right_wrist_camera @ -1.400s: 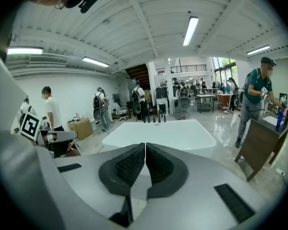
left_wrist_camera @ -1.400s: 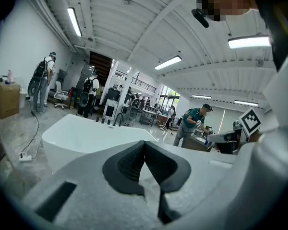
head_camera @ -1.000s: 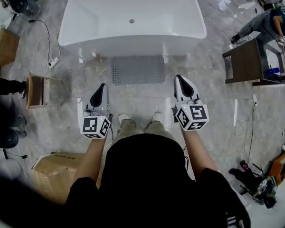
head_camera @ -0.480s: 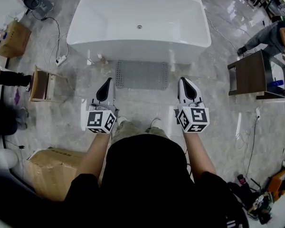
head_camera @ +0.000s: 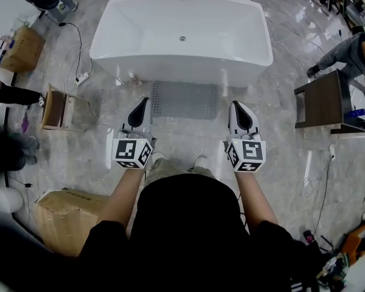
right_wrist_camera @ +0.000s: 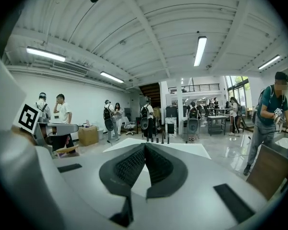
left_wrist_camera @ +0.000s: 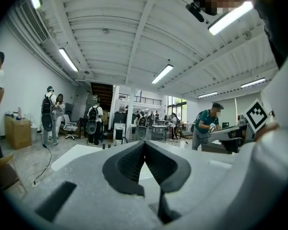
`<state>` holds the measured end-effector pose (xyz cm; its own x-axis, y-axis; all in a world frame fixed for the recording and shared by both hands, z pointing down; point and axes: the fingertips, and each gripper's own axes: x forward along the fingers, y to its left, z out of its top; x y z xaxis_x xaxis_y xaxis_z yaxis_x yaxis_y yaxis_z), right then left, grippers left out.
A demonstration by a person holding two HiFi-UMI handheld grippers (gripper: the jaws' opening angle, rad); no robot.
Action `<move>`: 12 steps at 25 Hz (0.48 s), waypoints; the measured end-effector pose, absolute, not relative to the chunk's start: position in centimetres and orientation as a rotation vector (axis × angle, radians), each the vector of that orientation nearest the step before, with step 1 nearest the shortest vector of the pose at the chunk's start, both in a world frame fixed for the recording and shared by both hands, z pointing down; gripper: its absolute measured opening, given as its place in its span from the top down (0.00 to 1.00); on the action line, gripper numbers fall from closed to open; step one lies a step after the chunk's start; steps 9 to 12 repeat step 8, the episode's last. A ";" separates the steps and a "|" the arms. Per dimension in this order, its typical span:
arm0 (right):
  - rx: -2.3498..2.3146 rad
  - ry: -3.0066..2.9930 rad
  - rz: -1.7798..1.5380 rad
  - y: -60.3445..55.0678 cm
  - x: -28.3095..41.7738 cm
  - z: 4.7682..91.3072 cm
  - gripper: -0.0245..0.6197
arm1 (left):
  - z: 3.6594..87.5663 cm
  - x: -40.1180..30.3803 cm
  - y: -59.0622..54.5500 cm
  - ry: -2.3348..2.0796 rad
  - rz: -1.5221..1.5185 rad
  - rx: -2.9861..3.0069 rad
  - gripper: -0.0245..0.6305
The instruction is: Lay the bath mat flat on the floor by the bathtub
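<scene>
Grey marble floor (head_camera: 184, 136) lay open before the white bathtub (head_camera: 181, 61) — the bath mat (head_camera: 184, 100) flat, its far edge at the tub's base. Left gripper (head_camera: 142, 101) and right gripper (head_camera: 235, 105) flanked its side edges, both clenched, empty.

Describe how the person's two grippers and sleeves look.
The left gripper and right gripper are pale grey, tapering shells with black, ribbed jaws. Each carries a white cube printed with black square markers at its rear end. The person wears a black short-sleeved top.
</scene>
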<state>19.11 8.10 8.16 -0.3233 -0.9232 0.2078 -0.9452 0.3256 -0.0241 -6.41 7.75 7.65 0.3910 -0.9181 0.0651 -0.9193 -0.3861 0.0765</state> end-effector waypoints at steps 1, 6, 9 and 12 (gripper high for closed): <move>1.728 -2.429 0.209 8.0 19.0 8.1 0.94 | 7.5 -6.5 7.6 -1.684 0.019 2.537 0.94; 1.719 -2.436 0.215 7.7 18.8 8.0 0.94 | 7.3 -6.7 7.5 -1.702 0.034 2.539 0.94; 1.721 -2.430 0.218 7.7 19.0 8.1 0.94 | 7.3 -6.8 7.6 -1.708 0.041 2.537 0.94; 1.721 -2.430 0.218 7.7 19.0 8.1 0.94 | 7.3 -6.8 7.6 -1.708 0.041 2.537 0.94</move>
